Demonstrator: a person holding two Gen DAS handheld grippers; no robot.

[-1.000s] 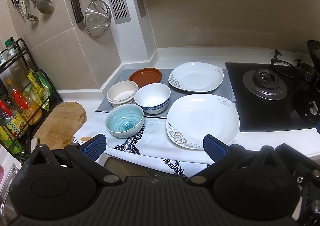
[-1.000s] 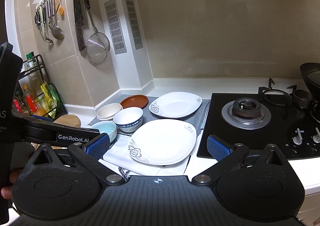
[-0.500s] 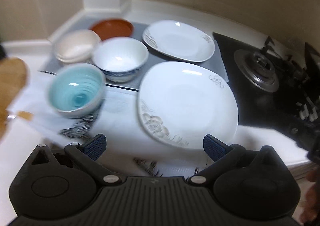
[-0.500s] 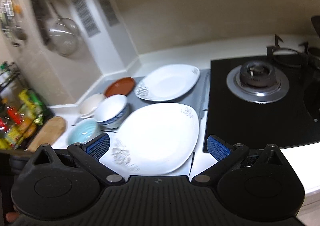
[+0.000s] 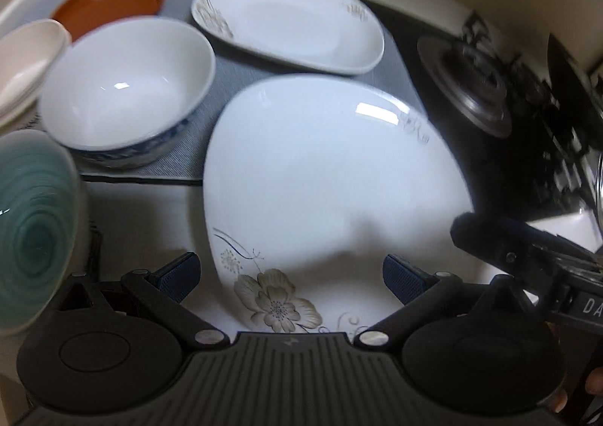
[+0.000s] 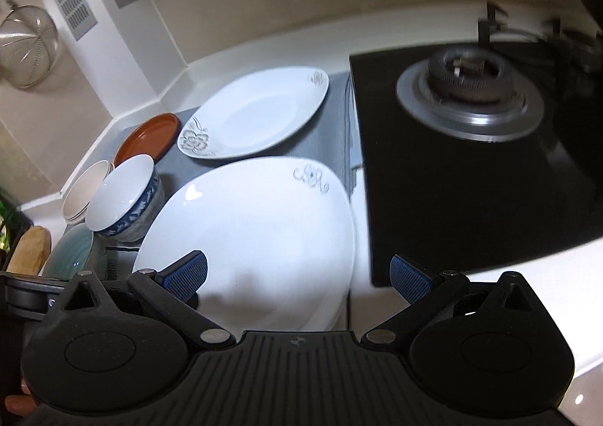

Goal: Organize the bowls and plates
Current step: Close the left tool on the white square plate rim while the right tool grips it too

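Observation:
A large white flowered plate [image 5: 320, 177] [image 6: 260, 230] lies on the counter just ahead of both grippers. My left gripper [image 5: 290, 279] hovers open over its near edge. My right gripper [image 6: 299, 275] is open above the plate's right front edge. A second white flowered plate [image 5: 294, 30] [image 6: 260, 113] sits behind it on a grey mat [image 5: 230, 71]. To the left stand a white bowl with blue pattern [image 5: 124, 86] [image 6: 122, 199], a teal bowl [image 5: 30, 230] [image 6: 69, 256], stacked cream bowls [image 5: 22, 60] [image 6: 81, 192] and a brown dish [image 5: 109, 0] [image 6: 150, 135].
A black gas hob [image 6: 490, 162] [image 5: 490, 86] with a burner takes up the right side. The right gripper's body [image 5: 527, 252] shows at the right edge of the left wrist view. A strainer [image 6: 26, 45] hangs on the wall; a wooden board [image 6: 30, 249] lies far left.
Both grippers have dropped lower and moved in towards the large plate, which now fills the view. Both stay open.

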